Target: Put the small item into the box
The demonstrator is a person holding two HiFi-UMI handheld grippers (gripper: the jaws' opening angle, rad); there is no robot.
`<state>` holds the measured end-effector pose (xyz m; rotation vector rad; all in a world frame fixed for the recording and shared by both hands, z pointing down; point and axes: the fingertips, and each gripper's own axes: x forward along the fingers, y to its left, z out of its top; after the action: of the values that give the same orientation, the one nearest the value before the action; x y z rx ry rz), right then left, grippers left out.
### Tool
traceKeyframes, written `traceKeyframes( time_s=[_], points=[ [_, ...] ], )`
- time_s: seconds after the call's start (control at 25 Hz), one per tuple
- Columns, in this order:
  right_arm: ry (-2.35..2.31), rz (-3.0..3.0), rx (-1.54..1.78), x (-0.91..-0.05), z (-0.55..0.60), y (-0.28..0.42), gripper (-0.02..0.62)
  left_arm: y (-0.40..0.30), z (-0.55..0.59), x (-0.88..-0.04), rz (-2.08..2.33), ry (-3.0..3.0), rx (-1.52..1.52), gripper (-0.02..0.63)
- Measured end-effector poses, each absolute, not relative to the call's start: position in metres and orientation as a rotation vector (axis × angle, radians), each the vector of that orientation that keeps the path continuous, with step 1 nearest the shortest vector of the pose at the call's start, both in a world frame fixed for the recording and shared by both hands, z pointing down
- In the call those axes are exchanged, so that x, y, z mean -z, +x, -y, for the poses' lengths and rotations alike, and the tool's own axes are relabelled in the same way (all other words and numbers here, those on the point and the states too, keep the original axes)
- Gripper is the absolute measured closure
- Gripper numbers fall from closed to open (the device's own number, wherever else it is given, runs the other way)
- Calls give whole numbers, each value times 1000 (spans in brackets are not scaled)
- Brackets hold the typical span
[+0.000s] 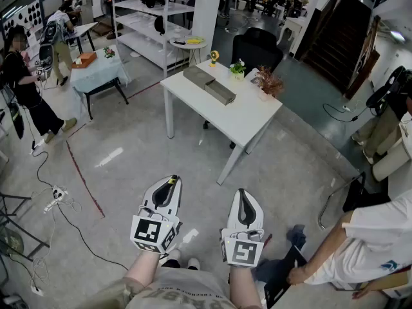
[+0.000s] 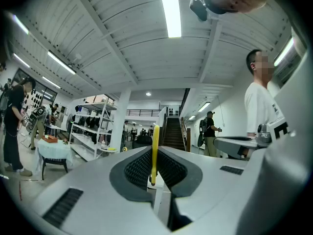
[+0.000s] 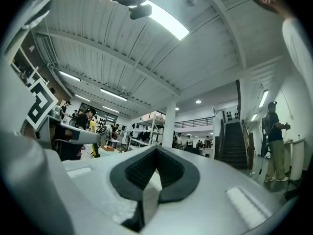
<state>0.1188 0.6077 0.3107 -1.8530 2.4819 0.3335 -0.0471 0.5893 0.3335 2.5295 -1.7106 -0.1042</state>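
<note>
Two tools are held over the floor [image 1: 129, 153]: left tool [image 1: 171, 184] clenched on a thin yellow strip [image 2: 154, 151], right tool [image 1: 243, 197] clenched empty, white tabletop [image 1: 254, 118] ahead.

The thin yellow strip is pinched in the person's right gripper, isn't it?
Not quite. The thin yellow strip is pinched in the left gripper, not the right, as the left gripper view shows. The right gripper is shut on nothing.
</note>
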Motion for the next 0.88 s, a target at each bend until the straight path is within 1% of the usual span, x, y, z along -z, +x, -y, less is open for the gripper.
traceKeyframes(
  time_s=[0.72, 0.88],
  points=[
    [-1895, -2468, -327, -318, -583, 116, 597, -50, -560, -342, 1664, 2551, 86, 574],
    [-1831, -2454, -262, -316, -574, 110, 595, -56, -549, -340, 1655, 2561, 91, 574]
  ],
)
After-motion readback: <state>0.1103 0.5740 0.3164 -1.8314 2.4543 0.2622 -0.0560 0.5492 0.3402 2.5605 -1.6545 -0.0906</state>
